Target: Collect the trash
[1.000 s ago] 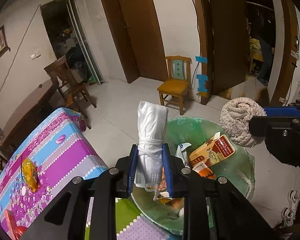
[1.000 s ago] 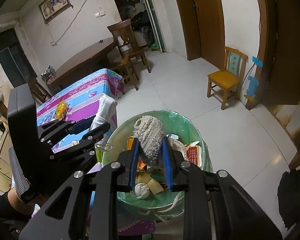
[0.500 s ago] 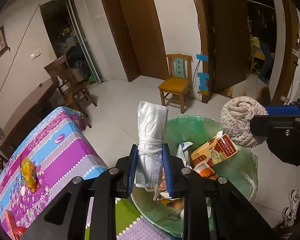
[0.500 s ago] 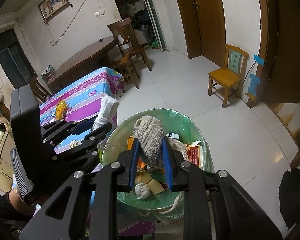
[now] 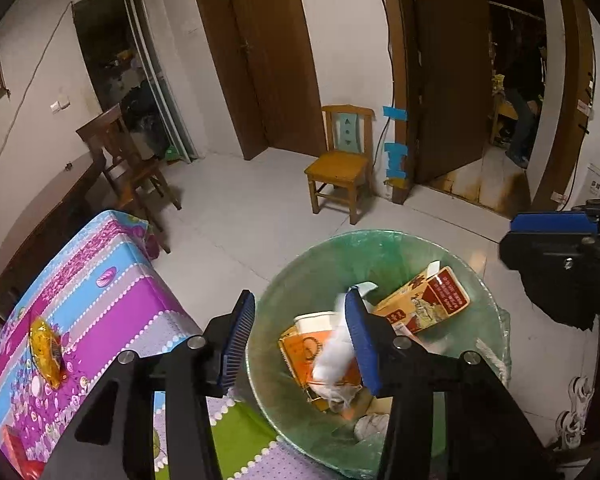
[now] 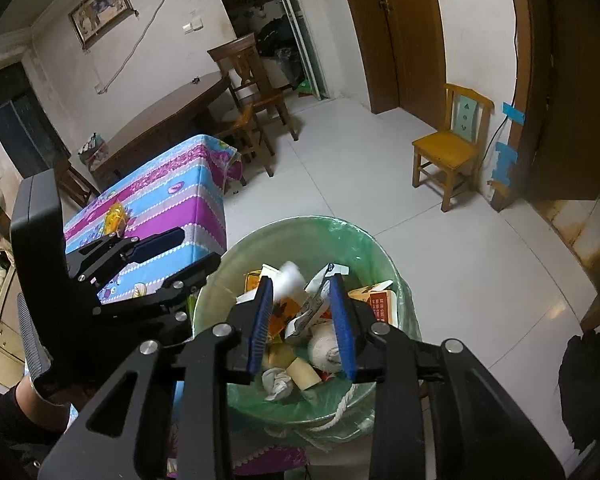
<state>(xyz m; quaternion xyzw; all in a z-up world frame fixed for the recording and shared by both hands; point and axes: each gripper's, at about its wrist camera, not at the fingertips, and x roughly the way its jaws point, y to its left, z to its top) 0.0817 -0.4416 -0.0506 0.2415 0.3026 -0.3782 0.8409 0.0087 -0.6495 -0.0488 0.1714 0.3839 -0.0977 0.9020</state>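
Both claws hang over the bin [image 5: 384,240], jaws opening with nothing pinched. Left claw [image 5: 298,344]: a blurred white bundle [image 5: 334,356] lies loose between its jaws, above the trash. Right claw [image 6: 302,326]: a yarn ball [image 6: 322,346] sits in the bin, partly hidden by the right pad. Bin's near rim is cut off.

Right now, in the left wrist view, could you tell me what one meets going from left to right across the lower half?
Yellow wrapper → tablecloth → bin → carton → right tool.
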